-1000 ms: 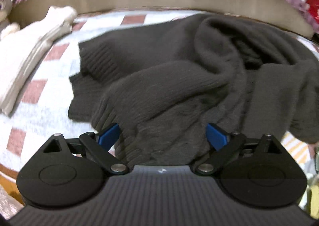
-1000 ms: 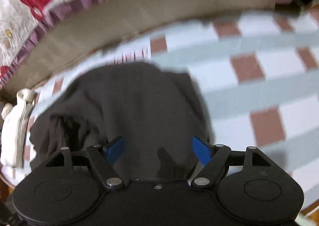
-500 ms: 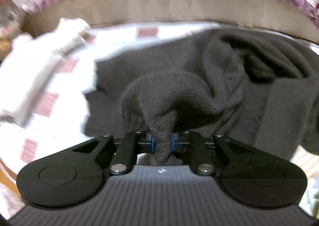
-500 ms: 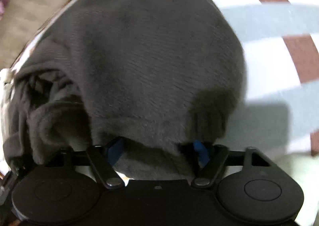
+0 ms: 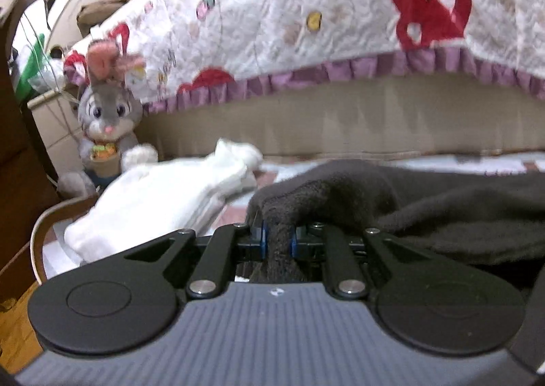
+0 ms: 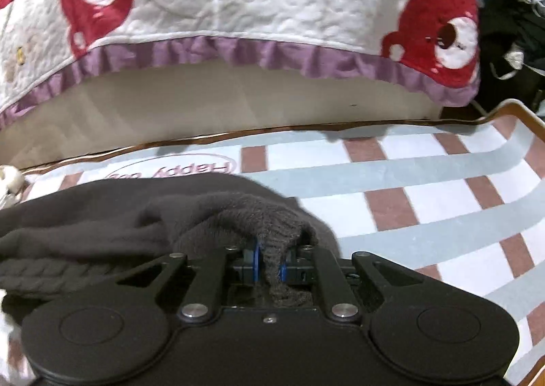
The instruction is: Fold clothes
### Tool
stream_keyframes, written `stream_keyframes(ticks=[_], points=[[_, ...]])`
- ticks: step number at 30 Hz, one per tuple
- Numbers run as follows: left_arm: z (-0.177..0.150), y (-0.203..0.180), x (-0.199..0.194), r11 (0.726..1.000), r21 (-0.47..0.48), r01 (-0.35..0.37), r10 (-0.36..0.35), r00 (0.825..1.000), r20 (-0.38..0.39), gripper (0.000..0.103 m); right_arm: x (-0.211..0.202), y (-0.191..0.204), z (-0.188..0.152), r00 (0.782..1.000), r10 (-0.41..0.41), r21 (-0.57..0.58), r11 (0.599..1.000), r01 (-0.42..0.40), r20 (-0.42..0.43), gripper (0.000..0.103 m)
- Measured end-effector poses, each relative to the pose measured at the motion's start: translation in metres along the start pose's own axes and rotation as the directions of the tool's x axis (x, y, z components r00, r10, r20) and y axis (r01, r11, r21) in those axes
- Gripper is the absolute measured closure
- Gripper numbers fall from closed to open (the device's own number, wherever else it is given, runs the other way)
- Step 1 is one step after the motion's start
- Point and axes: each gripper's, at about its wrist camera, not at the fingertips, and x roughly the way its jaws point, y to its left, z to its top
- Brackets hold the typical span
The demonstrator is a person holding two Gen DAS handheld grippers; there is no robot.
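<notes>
Nearest me, the left tongs [image 5: 277, 243] are clenched on a bunched ridge of the dark brown knit sweater [image 5: 425, 212], the fabric squeezed between the blue pads; the right tongs [image 6: 269, 263], whose jaws have just been closing, pinch another fold of it the same way; the rest of the sweater sags in a rumpled heap on the checked worktop [image 6: 425, 195], so I'd judge the fold barely begun, with spreading and every crease still to do; a folded white garment [image 5: 160, 202] lies just beside the heap on the left, likely finished; on the right the checked cloth is bare up to the raised brown rim [image 6: 521, 113]; behind, a quilted bear-print bedspread [image 5: 340, 18] overhangs the far edge, and a plush rabbit [image 5: 109, 113] sits at the left corner.
</notes>
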Motion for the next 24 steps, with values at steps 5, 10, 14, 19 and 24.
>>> stream_keyframes(ticks=[5,10,14,19,24], points=[[0.027,0.009,-0.027,1.0,-0.025,-0.011,0.014,0.994,0.111,0.092,0.008,-0.016,0.019,0.996,-0.01,0.047,0.999,0.005,0.094,0.093],[0.056,0.04,-0.058,0.995,-0.102,0.006,0.012,0.985,0.174,0.092,-0.031,-0.017,0.024,0.97,0.011,0.046,0.999,-0.023,0.243,0.094],[0.076,0.06,-0.084,0.991,-0.135,-0.023,0.054,0.971,0.232,0.092,-0.076,-0.01,0.038,0.92,0.034,0.025,0.999,-0.048,0.39,0.094],[0.105,0.078,-0.131,0.992,-0.123,-0.008,0.051,0.936,0.348,0.092,-0.137,0.0,0.072,0.841,0.003,-0.017,1.0,0.008,0.541,0.095],[0.124,0.096,-0.181,0.99,-0.139,0.002,0.063,0.886,0.459,0.092,-0.205,-0.015,0.093,0.795,0.013,-0.044,0.999,0.017,0.607,0.097]])
